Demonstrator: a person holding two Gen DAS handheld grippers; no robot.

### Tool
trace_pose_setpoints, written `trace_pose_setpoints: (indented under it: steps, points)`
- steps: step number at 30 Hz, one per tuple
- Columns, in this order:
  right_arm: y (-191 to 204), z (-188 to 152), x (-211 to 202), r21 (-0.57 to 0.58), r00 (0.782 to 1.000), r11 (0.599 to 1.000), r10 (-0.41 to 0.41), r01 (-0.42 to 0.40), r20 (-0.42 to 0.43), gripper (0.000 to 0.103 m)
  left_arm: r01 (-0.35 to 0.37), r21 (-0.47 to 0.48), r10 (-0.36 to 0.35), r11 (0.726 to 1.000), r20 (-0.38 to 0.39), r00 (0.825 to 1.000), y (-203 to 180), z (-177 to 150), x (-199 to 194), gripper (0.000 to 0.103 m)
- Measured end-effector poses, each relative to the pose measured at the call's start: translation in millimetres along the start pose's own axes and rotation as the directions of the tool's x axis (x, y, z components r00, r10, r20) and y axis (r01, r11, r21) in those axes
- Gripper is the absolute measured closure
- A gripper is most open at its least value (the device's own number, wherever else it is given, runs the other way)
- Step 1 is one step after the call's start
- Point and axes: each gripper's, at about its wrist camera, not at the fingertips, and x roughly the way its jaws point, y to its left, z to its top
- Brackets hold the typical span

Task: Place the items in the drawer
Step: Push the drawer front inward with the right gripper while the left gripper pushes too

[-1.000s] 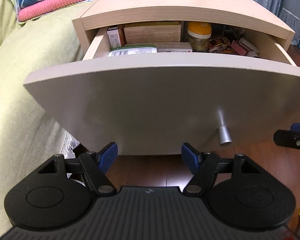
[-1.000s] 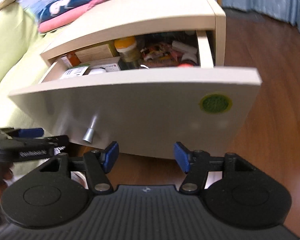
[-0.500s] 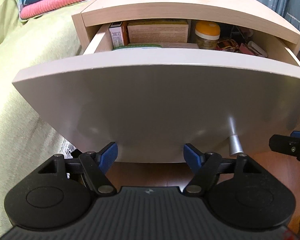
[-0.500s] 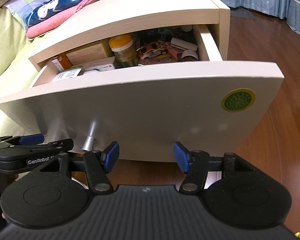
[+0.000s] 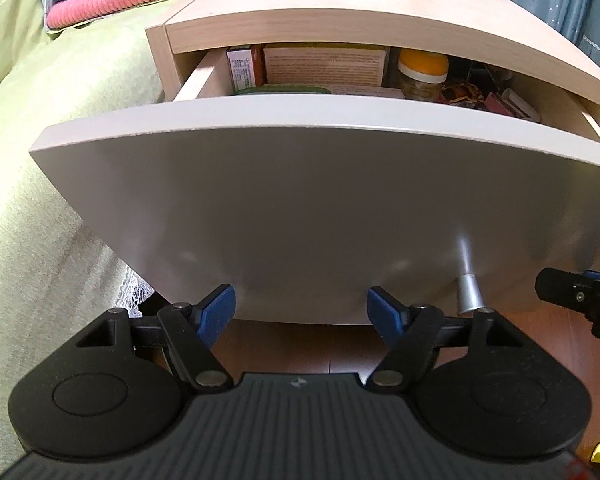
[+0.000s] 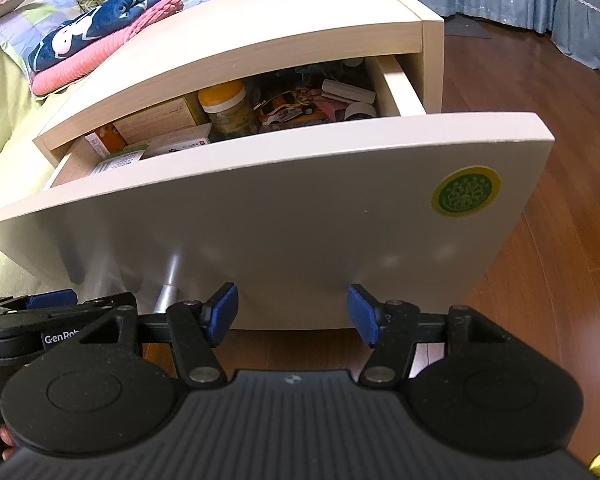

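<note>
The drawer (image 5: 319, 216) of the pale wood nightstand (image 6: 300, 28) stands pulled out, its curved front panel filling the near middle of both views. The left gripper (image 5: 301, 312) sits low in front of that panel with its blue-padded fingers (image 5: 218, 312) spread apart and nothing between them; the panel's lower edge lies just beyond the tips. The right gripper (image 6: 292, 312) is likewise spread and empty, close to the panel's bottom edge (whether either one touches the wood cannot be told). A silver knob (image 5: 469, 298) juts from the panel, to the right of the left gripper and to the left of the right one.

Inside the drawer, a jar with an orange lid (image 6: 224, 108) stands near the middle, a tan box (image 5: 325, 66) upright at the far left beside a small orange carton (image 5: 244, 66), flat white packets (image 6: 180, 144) lying at the near left, and a toy car (image 6: 288, 110) among clutter on the right. A round green sticker (image 6: 465, 190) marks the panel's right side. A yellow-green bedspread (image 5: 40, 160) lies left of the nightstand, with folded pink and navy blankets (image 6: 96, 48) on it farther back. Brown wood floor (image 6: 559, 240) stretches to the right.
</note>
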Motion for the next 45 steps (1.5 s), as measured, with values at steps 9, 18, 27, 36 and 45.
trace_pose_setpoints:
  steps: [9,18,27,36,45]
  points:
    - [4.6,-2.6,-0.6,0.009,1.000,1.000,-0.017,0.017,0.005,0.045,-0.005,-0.009,0.005,1.000,0.024,1.000,5.4,-3.4,-4.8,0.027]
    - [7.6,-4.3,-3.6,0.002,0.999,1.000,-0.026,0.026,0.019,0.045,-0.024,-0.001,0.024,1.000,0.047,0.999,6.6,-4.3,-7.9,0.027]
    - [10.1,-4.7,-6.1,-0.008,0.999,1.000,-0.030,0.030,0.039,0.045,-0.047,0.008,0.046,0.999,0.071,0.996,5.3,-3.8,-9.5,0.027]
    - [13.5,-4.6,-8.8,-0.022,0.998,0.999,-0.037,0.038,0.060,0.045,-0.050,0.010,0.049,0.999,0.076,0.996,4.8,-0.8,-7.6,0.027]
    - [19.2,-3.1,-9.4,-0.037,0.996,0.998,-0.043,0.046,0.078,0.045,-0.053,-0.001,0.053,0.999,0.083,0.995,6.2,-1.0,-10.0,0.027]
